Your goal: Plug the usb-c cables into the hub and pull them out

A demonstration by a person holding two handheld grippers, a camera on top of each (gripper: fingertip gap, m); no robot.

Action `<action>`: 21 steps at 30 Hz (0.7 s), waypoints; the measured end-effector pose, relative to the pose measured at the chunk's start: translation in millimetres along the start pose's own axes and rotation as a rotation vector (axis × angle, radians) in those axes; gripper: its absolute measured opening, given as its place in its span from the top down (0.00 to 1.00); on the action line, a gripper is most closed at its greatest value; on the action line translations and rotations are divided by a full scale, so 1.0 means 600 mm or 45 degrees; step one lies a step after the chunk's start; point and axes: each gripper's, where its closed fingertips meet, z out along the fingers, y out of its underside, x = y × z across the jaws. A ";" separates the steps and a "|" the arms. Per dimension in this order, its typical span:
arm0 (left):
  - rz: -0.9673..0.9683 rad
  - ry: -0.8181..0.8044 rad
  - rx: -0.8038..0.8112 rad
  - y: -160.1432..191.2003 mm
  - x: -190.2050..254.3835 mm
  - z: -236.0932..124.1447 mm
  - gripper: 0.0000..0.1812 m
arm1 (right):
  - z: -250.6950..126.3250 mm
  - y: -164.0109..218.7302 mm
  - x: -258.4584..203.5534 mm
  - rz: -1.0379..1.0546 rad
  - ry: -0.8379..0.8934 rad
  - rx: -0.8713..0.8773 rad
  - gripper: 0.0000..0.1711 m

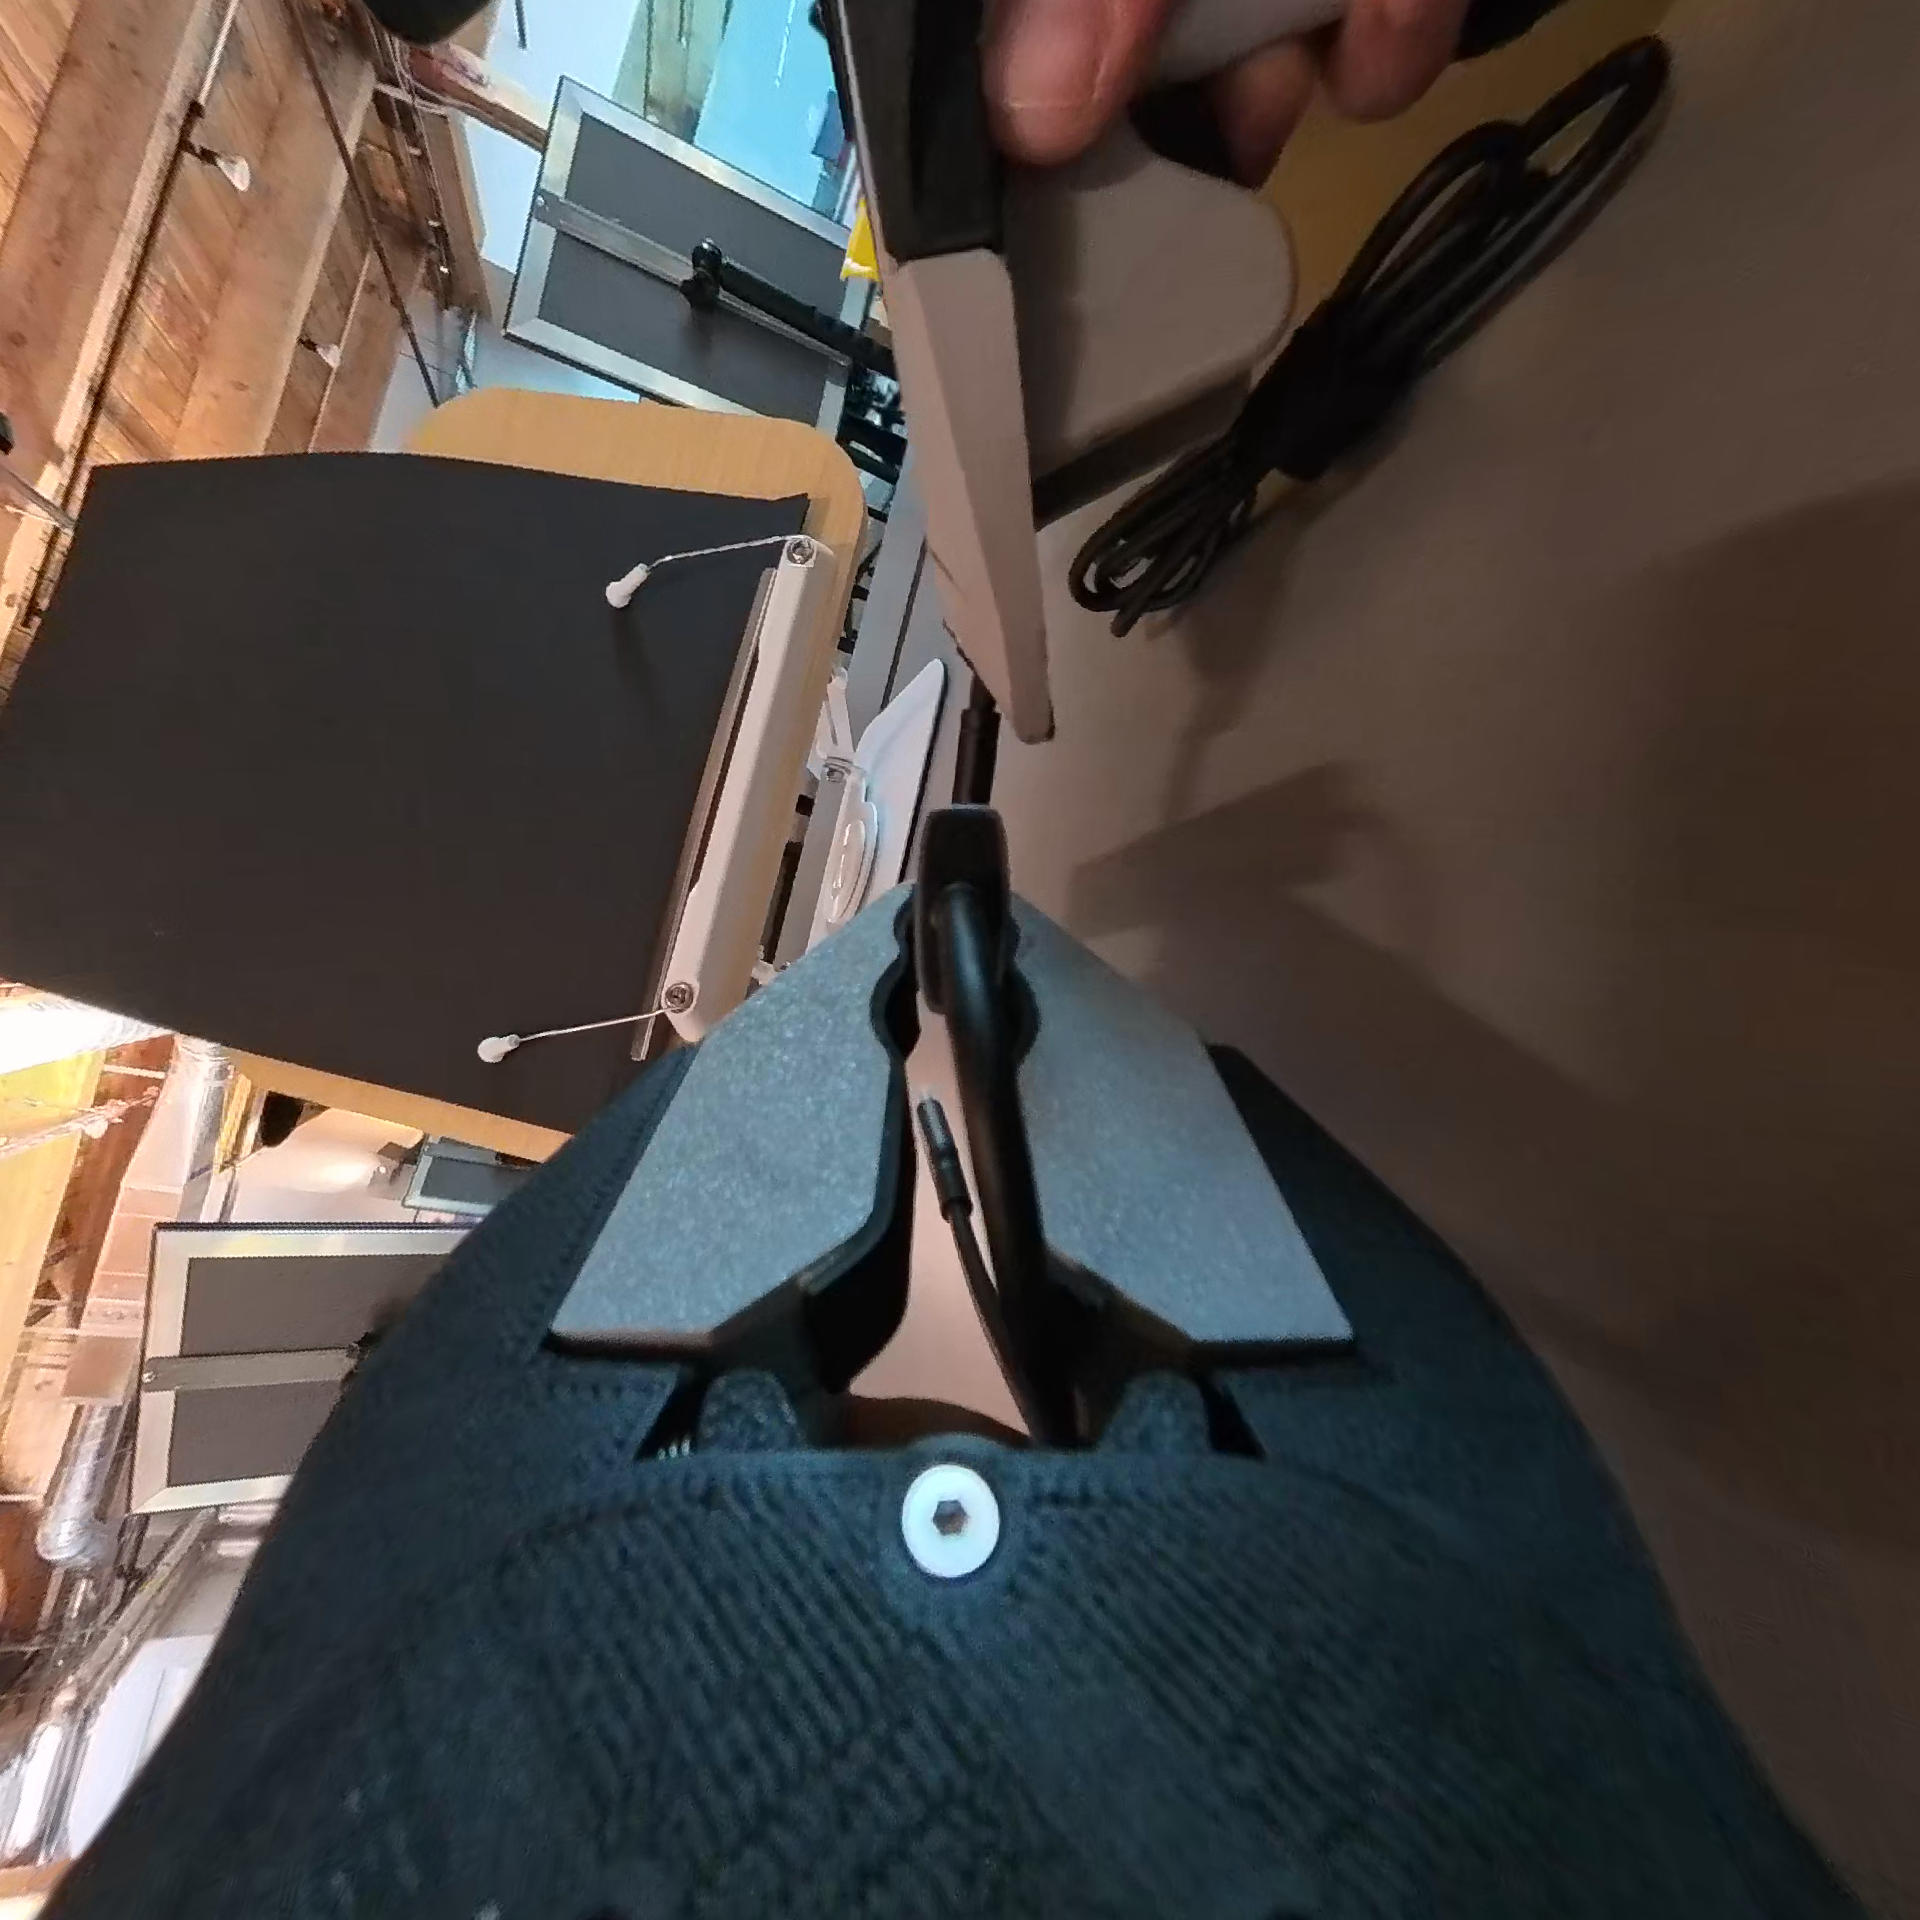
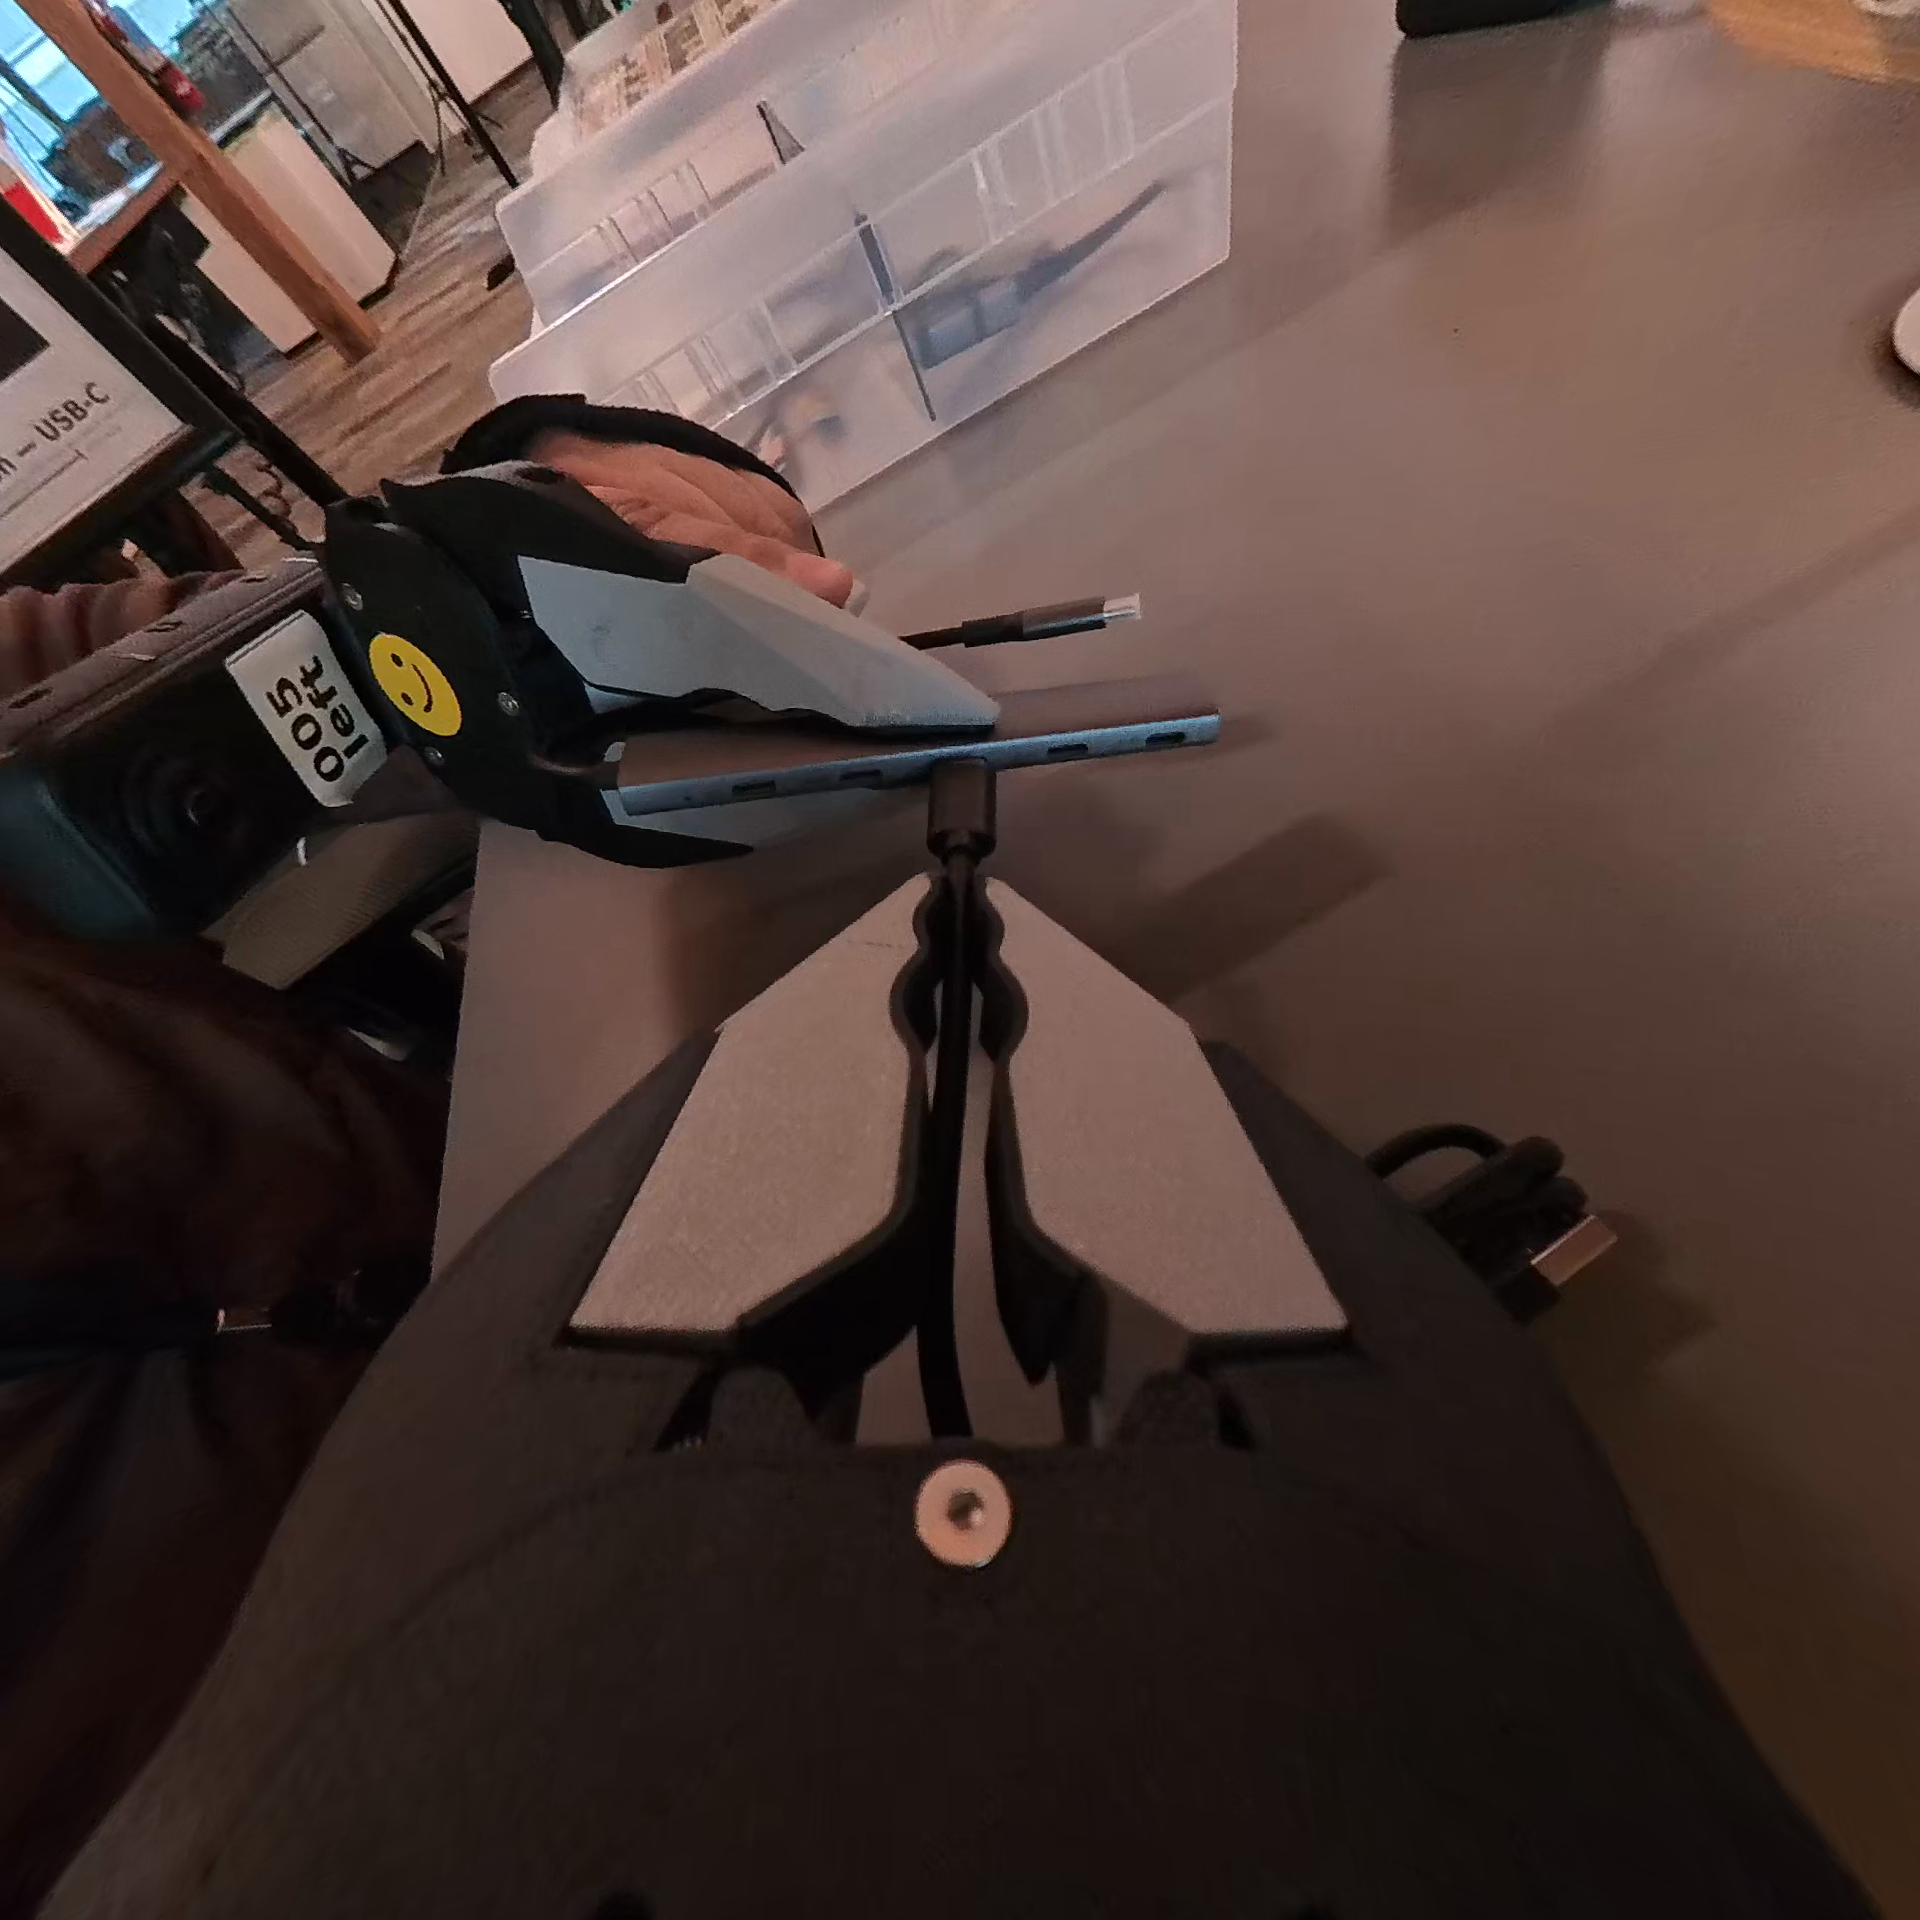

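Left wrist view: left gripper (image 1: 961, 906) fingers pinched narrow on the hub (image 1: 963, 844), seen end-on, w/ a black lead trailing back between them. Right wrist view: right gripper (image 2: 958, 902) clamped on the usb-c cable (image 2: 951, 1143); its plug (image 2: 961, 805) meets the hub's port edge and looks seated. Move the plug straight along the port axis, no twist, w/ the hub braced firm.

Dim warm indoor light, soft shadows on table (image 2: 1507, 520), fisheye warp, blurry bkgd.
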 end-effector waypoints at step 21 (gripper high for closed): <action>-0.103 -0.004 0.041 -0.007 -0.004 -0.005 0.96 | -0.001 -0.009 -0.005 0.058 -0.065 0.085 1.00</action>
